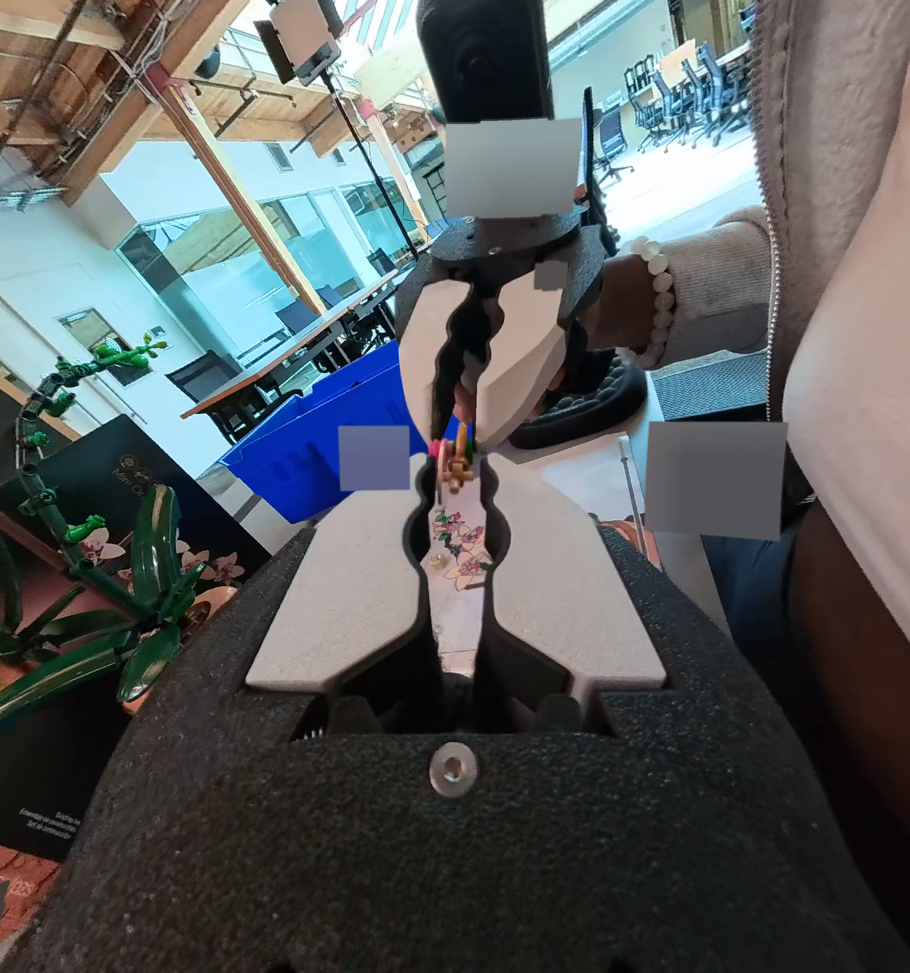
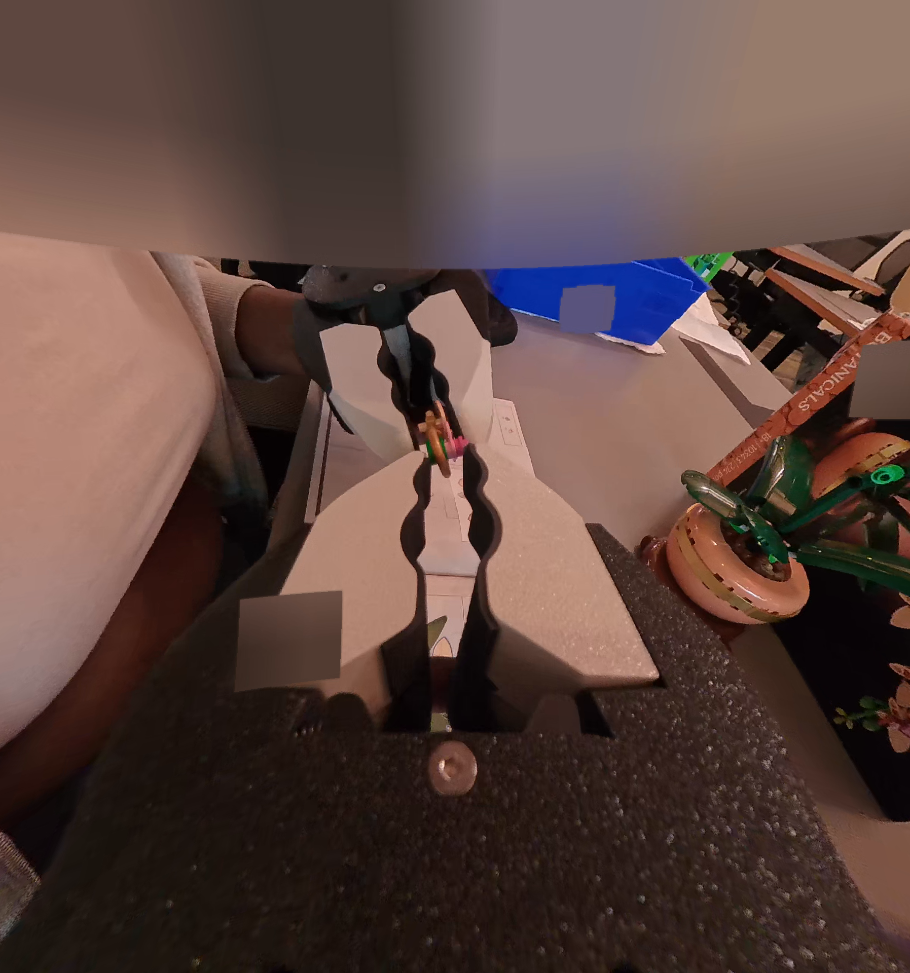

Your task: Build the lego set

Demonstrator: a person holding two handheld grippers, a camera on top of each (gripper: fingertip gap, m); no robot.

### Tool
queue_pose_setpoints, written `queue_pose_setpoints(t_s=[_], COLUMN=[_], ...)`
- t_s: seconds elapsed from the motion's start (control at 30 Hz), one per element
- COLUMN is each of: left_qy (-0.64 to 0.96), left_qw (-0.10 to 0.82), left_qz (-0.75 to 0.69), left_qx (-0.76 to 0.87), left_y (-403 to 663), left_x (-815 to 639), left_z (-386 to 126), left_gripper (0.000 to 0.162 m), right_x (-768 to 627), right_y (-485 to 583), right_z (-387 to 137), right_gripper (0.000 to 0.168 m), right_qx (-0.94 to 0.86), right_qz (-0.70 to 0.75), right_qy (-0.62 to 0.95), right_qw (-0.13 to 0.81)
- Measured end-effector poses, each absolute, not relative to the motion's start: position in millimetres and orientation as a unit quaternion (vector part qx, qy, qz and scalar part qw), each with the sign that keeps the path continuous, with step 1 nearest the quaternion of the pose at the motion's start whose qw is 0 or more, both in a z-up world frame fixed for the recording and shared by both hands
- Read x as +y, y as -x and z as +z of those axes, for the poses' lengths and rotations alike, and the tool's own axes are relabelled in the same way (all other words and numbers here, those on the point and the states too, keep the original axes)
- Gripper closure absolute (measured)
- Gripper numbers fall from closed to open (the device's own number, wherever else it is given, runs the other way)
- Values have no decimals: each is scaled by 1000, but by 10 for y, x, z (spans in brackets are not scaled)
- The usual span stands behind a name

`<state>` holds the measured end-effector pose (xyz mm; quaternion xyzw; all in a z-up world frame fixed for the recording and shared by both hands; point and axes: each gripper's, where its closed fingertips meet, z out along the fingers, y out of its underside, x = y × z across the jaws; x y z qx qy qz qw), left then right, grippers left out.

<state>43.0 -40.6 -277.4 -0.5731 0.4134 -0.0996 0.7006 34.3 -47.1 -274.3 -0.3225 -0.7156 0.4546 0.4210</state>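
Note:
A small lego flower piece (image 1: 457, 457), gold with green and pink bits, hangs in the air between the two grippers, which meet tip to tip. My left gripper (image 1: 457, 468) is shut on its lower end. My right gripper (image 1: 462, 429) comes from above and is shut on its gold upper part. In the right wrist view the same piece (image 2: 438, 441) sits between my right gripper (image 2: 445, 455) and the left gripper (image 2: 431, 421). The green orchid stem (image 1: 47, 474) with leaves (image 1: 150, 547) stands at the left, in a tan pot (image 2: 726, 574).
The open instruction booklet (image 1: 460, 550) lies on the white table under the grippers. The dark set box (image 1: 100, 489) stands behind the plant. A blue bin (image 1: 305, 458) is at the back. The person's body (image 1: 837, 421) is close on the right. The grippers are tip to tip, or close to it. Both grippers' tips are roughly 20 centimetres from the tan pot (image 2: 726, 574).

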Motion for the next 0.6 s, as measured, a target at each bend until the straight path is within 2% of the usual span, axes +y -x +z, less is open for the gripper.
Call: queue_pose_setpoints(t_s=[0.27,0.37,0.6], left_qy=[573,570,577], left_qw=[701,707,704], left_qz=[-103,-105,-115], left_qx=[412,406,399], left_y=[-428,-416,-400], left_x=[-407,-406,-395], left_z=[-2783,-2755,-2787], left_gripper=[143,141,147], right_x=[-464,-463,-479], right_y=[-343,-342,-346], right_z=[-2753,-2767,-2788], right_gripper=[157,163,163], right_qx=[-718,-721,-717], right_qz=[455,451,460], right_qy=[323,324,326], right_qw=[416,416,410])
